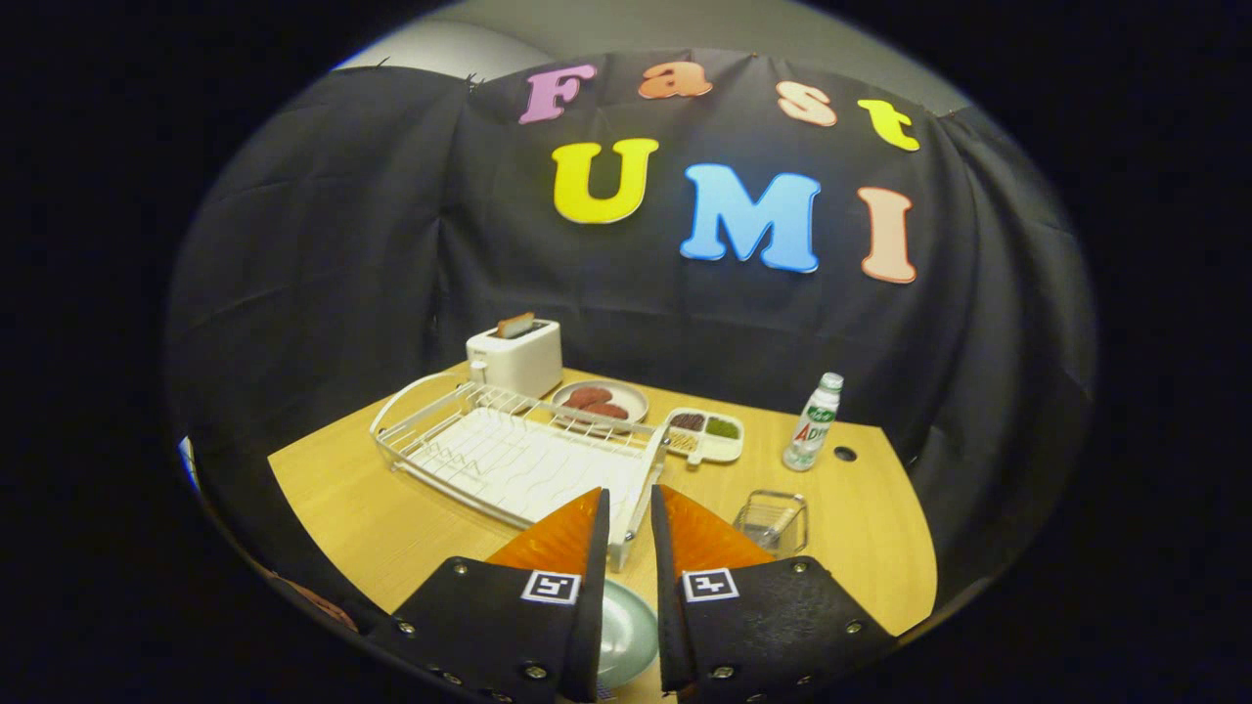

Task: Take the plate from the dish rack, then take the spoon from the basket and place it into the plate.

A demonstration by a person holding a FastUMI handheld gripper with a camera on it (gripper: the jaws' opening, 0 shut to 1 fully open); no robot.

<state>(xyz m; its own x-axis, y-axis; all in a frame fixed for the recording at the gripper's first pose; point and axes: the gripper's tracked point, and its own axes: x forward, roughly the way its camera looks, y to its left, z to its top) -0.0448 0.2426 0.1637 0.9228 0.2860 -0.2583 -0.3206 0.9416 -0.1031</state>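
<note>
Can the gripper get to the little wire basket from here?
Probably yes. The basket stands alone on the table, just ahead of the gripper and beside the rack; its fingers stand slightly apart, holding nothing.

toaster point(515, 357) behind dish rack point(518, 455), basket point(773, 521) right

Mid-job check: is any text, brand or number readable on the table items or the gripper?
Bottle label: print too small and blurred to read.
Gripper markers: square coded patterns, no words. Its fingers are narrowly apart above the plate and hold nothing.
Toaster, dish rack, basket: no text.
</note>
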